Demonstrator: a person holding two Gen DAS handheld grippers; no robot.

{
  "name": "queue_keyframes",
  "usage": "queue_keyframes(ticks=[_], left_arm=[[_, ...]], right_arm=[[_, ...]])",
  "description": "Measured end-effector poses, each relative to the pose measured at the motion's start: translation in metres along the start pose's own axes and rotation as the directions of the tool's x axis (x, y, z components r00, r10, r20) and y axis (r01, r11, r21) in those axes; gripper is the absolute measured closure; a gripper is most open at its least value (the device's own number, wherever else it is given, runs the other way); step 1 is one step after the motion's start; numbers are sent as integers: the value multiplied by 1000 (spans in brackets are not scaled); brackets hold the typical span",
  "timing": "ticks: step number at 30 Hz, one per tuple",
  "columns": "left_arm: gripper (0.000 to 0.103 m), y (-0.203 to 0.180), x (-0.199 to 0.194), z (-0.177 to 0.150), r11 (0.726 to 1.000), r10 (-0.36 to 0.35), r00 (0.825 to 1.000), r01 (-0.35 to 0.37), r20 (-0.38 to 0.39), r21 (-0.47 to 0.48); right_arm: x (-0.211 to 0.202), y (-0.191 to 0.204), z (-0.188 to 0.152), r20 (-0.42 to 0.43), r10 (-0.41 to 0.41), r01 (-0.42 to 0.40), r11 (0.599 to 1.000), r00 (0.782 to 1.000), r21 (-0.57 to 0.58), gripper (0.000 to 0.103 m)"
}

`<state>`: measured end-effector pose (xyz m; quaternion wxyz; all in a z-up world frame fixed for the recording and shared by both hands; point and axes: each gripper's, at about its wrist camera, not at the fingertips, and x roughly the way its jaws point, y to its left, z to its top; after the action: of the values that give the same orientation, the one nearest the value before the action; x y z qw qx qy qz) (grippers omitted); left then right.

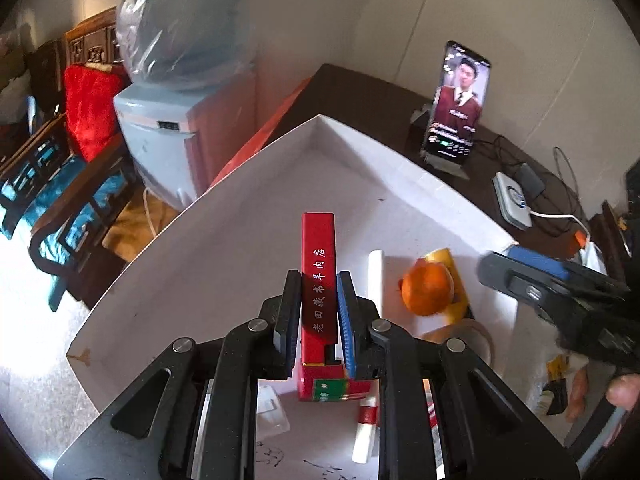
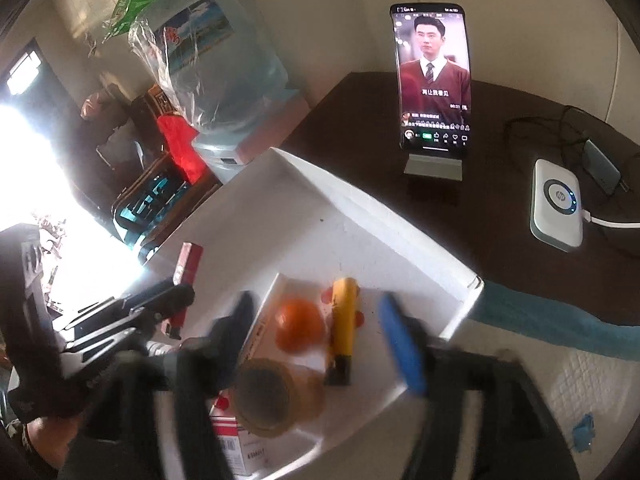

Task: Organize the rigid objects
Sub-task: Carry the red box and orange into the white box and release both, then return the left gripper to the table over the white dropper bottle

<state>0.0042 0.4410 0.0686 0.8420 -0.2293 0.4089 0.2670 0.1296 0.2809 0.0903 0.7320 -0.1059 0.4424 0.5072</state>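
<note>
We see the left gripper pinching a long red box with white characters on it, pads pressed to both of its long sides. The box runs straight ahead from the fingers, out over the floor of a white tray.

To the right of that gripper, inside the tray, lies a white stick, then an orange resting against a yellow tool. A roll of tape sits just nearer than the orange.

The right gripper stands spread wide, nothing between its fingers; its outline is blurred. Ahead of and between its fingers we see the orange beside the yellow tool, with the tape roll lower, close to the dark left finger. A red-and-white carton lies partly under the tape. The red box shows off to its left, in the other gripper.

Beyond the tray, on a dark table, a phone stands upright on a stand, and a white charging pad lies further right.
</note>
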Motion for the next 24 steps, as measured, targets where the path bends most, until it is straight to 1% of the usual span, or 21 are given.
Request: queue_keyframes(ticks=[1,2,3,4,5,6,8,11,13,16,17,19,21,24], left_arm=[[86,2,-1,0,1000,7,1000,-7,5,-8],[84,5,-3,0,1000,9,1000,-8,20,-18],[68,7,-7,0,1000,5,999,-4,34,-25],[30,8,-9,0,1000,6,999,-5,45,-29],[10,10,-15,0,999,12,998,-10,70,-35],[0,10,-20,0,999,19,996,-16,92,-36],[0,12,-33,-3,999,31,990,-27,140,-32],[0,12,-53,-10,999,7,985,-2,174,-33],[0,9,-64,-15,1000,-1,982,7,188,-29],[0,6,-83,-27,999,-29,977,34,213,-19],[0,4,-88,-31,999,-37,975,41,219,-17],[0,1,-92,-36,999,-48,975,52,219,-13],[0,-2,-96,-40,998,-58,975,61,215,-10],[0,-6,-98,-44,998,-60,976,61,209,-2]], right_arm=[[-2,1,-1,8,6,-6,1000,1000,-15,20],[-5,2,-2,14,9,-9,1000,1000,-25,15],[-9,2,-4,24,15,-14,999,1000,-31,10],[-12,2,-4,34,20,-19,999,999,-32,0],[-19,1,-6,53,23,-21,999,998,-35,0],[-26,1,-9,70,24,-21,999,997,-42,0],[-43,2,-18,105,26,-19,997,994,-74,0],[-69,9,-38,166,37,-11,988,985,-157,0],[-83,18,-58,167,49,-9,972,985,-234,0],[-90,33,-98,109,45,-3,933,993,-359,0],[-87,39,-111,74,34,-1,915,997,-403,0],[-73,52,-140,-1,0,0,866,1000,-499,0],[-61,62,-157,-35,-20,-2,833,999,-553,0],[-48,71,-164,-59,-20,-17,823,998,-568,1]])
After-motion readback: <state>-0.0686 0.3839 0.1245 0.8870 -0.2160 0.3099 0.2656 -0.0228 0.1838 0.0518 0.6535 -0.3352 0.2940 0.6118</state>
